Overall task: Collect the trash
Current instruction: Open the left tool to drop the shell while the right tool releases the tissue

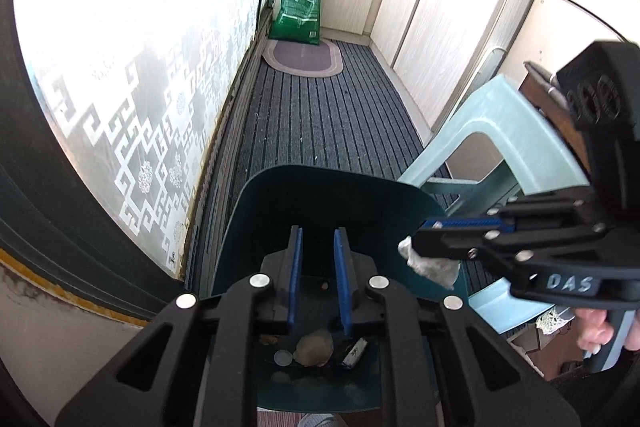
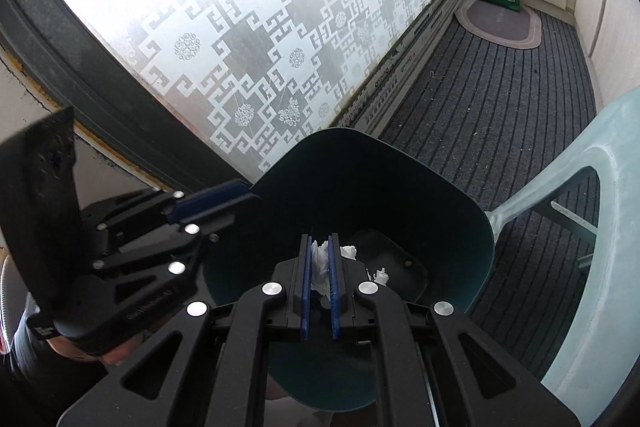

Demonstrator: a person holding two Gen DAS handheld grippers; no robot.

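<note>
**Crumpled tissue pinched over the bin mouth**

Crumpled white tissue (image 2: 320, 263) sits clamped between the blue pads of the right gripper (image 2: 320, 247), whose jaws stand narrow with the wad squeezed between them; in the left wrist view the same wad (image 1: 430, 263) hangs from the fingertips at the near right edge of the bin. It looks light, soft and easily squashed, so it needs little force; the pinch across its bulk seems the sensible hold, since a loose corner might tear or slip free.

The left gripper (image 1: 319, 247) has its jaws drawn close, a slim gap between the pads and nothing visibly held. In the right wrist view its fingers lie against the left rim, though whether they pinch that rim I cannot tell.

Directly under both claws lies the dark green plastic waste bin (image 2: 460, 227), its mouth open. On its floor are a pale rounded lump (image 1: 314, 347), a small round disc (image 1: 282, 358) and a little white-and-black tube (image 1: 355, 350); more white scraps (image 2: 349, 251) show from the right camera.

Outward, the bin's tall far wall rises toward the patterned frosted glass door (image 2: 248, 67) on the left. A pale green plastic chair (image 1: 492, 131) crowds the right side. Striped grey floor matting (image 1: 320, 115) runs clear to a green sack (image 1: 300, 7) at the far end.
</note>
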